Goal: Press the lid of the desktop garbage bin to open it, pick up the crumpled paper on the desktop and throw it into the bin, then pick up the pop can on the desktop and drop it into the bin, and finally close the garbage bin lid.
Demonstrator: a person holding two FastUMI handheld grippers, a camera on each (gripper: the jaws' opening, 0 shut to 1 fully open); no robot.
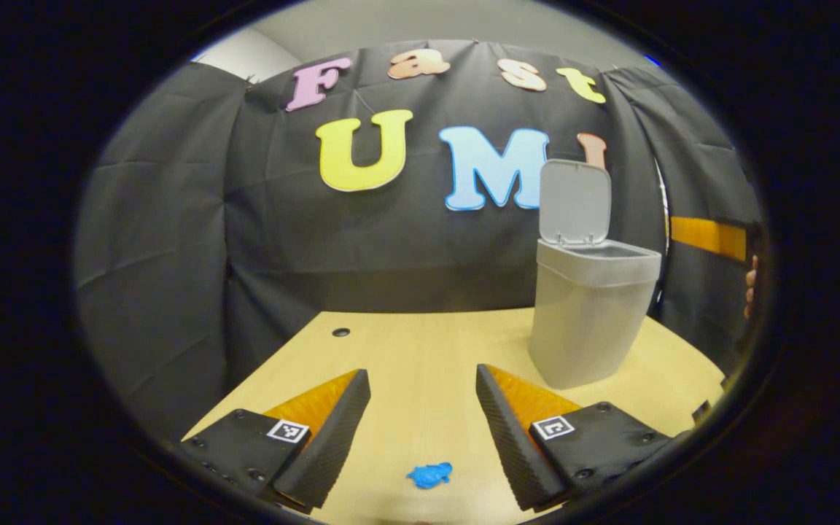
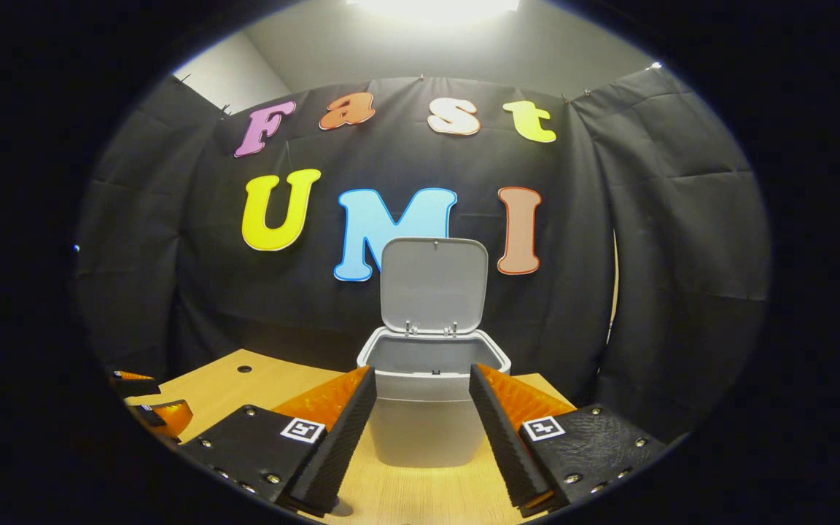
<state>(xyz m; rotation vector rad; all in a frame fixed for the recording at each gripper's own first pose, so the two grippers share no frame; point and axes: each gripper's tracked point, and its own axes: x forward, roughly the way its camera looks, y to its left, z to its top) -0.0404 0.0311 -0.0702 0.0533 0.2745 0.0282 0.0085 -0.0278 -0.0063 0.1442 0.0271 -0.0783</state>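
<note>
I am looking across a pale wooden desktop (image 1: 420, 364) with a small round dark hole (image 1: 340, 332) near its far left edge, closed in by black cloth booth walls (image 1: 172, 255) under a grey ceiling with a bright lamp (image 2: 434, 7) overhead.

I count 1 grey plastic desktop garbage bin (image 1: 591, 313), upright on the desktop. Its flat grey hinged lid (image 1: 574, 203) stands raised, tilted back behind the open mouth. In the right gripper view the same bin (image 2: 427, 430) sits straight ahead, and I can see down past its rim into the grey inside. I count 1 small blue scrap (image 1: 430, 475) lying flat on the wood; I cannot tell what it is.

From the left gripper (image 1: 424, 390) I see 2 fingers spread wide apart, nothing between them but bare wood, the blue scrap lying low in the gap and the bin ahead to the right, apart from the fingers. The right gripper (image 2: 424, 386) is likewise spread wide and empty, its 2 fingers framing the bin's front without touching it, as far as I can tell. The left gripper also shows at the left edge of the right gripper view, and a hand (image 1: 752, 290) shows at the right edge of the left gripper view.
</note>
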